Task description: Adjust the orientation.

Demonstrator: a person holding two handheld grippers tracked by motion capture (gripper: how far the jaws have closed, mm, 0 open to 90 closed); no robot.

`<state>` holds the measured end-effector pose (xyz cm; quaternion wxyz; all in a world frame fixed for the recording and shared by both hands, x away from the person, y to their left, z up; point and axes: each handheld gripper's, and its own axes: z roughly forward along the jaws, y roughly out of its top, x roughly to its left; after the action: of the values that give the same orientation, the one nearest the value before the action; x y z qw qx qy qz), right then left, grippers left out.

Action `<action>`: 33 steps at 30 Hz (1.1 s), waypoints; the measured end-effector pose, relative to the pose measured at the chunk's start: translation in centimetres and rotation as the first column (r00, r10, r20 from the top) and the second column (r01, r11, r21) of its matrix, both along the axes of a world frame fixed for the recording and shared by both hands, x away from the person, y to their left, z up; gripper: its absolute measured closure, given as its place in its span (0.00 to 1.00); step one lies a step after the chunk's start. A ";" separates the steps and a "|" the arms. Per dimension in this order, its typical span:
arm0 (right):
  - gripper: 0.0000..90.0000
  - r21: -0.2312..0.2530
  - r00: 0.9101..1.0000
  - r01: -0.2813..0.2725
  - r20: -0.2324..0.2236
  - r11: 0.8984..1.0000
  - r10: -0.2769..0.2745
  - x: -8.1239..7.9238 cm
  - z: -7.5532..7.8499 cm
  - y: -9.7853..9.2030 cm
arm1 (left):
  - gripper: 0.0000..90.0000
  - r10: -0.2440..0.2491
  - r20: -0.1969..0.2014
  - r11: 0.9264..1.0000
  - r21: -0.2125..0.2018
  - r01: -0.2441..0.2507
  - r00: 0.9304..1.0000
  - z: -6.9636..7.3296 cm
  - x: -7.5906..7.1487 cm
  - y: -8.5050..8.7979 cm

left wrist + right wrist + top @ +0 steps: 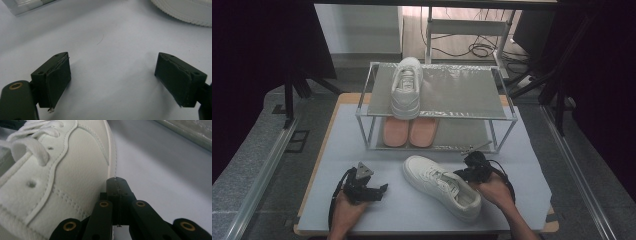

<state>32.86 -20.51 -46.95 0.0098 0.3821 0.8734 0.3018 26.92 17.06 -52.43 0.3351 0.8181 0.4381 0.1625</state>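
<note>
Closed, empty right tool (pixel 117 182) presses a white pebbled-leather shoe (pixel 62 175) with stitched seams; left tool (pixel 112 77) gapes wide, empty.

This looks like a lab or a recording room, not anyone's home. The table (pixel 319 165) is a plain wooden board covered with a pale grey sheet and fenced by bare aluminium rails (pixel 259 170) on both sides. Dark curtains (pixel 257 45) hang left and right, boxing the spot in. Behind it, loose black cables (pixel 477 49) lie tangled on the floor beside a metal frame (pixel 432 30), with black stand legs (pixel 297 87) planted around the table. The only homely thing is a small two-tier metal shoe rack (pixel 507 112) with a white sneaker (pixel 406 90) on top and pink slippers (pixel 409 131) below, set out like a prop.
</note>
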 end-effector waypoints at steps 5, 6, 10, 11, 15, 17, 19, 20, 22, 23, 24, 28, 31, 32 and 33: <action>1.00 0.016 1.000 0.004 0.027 1.000 -0.005 -0.1 1.0 -0.9 | 0.15 0.000 0.000 1.000 0.000 0.000 1.000 0.0 0.0 0.0; 1.00 0.018 0.999 0.009 0.033 1.000 -0.010 -0.2 1.2 -1.2 | 0.15 0.000 0.000 1.000 0.000 0.000 1.000 0.0 0.0 0.0; 0.96 0.024 0.998 0.024 0.060 0.999 -0.026 -0.9 2.2 -2.6 | 0.15 0.000 -0.001 1.000 0.001 0.000 1.000 0.0 0.0 0.0; 0.95 0.026 0.998 0.026 0.063 0.999 -0.028 -1.1 2.4 -2.9 | 0.15 0.000 -0.001 1.000 0.001 0.000 1.000 0.0 0.0 0.0; 0.90 0.024 0.998 0.017 0.061 1.000 -0.018 -2.0 3.1 -3.8 | 0.15 -0.002 0.000 1.000 0.003 0.002 1.000 0.0 0.0 0.0; 0.88 0.019 0.998 0.016 0.064 1.000 -0.017 -2.4 3.4 -4.1 | 0.15 -0.001 0.000 1.000 0.002 0.001 1.000 0.0 0.0 0.0; 0.85 0.020 0.998 0.017 0.064 1.000 -0.018 -2.8 3.8 -4.5 | 0.15 0.002 0.000 1.000 -0.002 -0.002 1.000 0.0 0.0 0.0; 0.84 0.022 0.998 0.015 0.061 1.000 -0.017 -3.0 3.9 -4.7 | 0.15 0.003 0.000 1.000 -0.002 -0.003 1.000 0.0 0.0 0.0; 0.82 0.028 0.998 0.009 0.057 1.000 -0.011 -3.4 4.3 -4.9 | 0.15 0.003 0.000 1.000 -0.002 -0.003 1.000 0.0 0.0 0.0; 0.82 0.030 0.999 0.006 0.054 1.000 -0.008 -3.5 4.5 -4.9 | 0.15 0.003 -0.001 1.000 -0.002 -0.003 1.000 0.0 0.0 0.0; 0.80 0.033 0.999 -0.001 0.050 0.999 -0.001 -3.7 4.7 -5.0 | 0.15 0.003 0.000 1.000 -0.002 -0.003 1.000 0.0 0.0 0.0; 0.76 0.032 0.999 -0.041 0.034 0.999 0.040 -4.2 5.1 -4.5 | 0.15 0.003 0.000 1.000 -0.002 -0.003 1.000 0.0 0.0 0.0; 0.73 0.019 0.997 -0.072 0.029 0.997 0.071 -4.5 5.2 -3.8 | 0.15 0.002 0.000 1.000 -0.001 -0.002 1.000 0.0 0.0 0.0; 0.72 0.011 0.997 -0.078 0.028 0.997 0.078 -4.5 5.2 -3.6 | 0.15 0.003 0.000 1.000 -0.001 -0.003 1.000 0.0 0.0 0.0; 0.71 0.003 0.996 -0.087 0.027 0.996 0.087 -4.5 5.1 -3.4 | 0.15 0.002 -0.001 1.000 0.000 -0.002 1.000 0.0 0.0 0.0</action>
<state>28.41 -23.87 -41.87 0.0075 0.3395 0.8884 0.3089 26.91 17.03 -52.42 0.3349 0.8177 0.4392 0.1624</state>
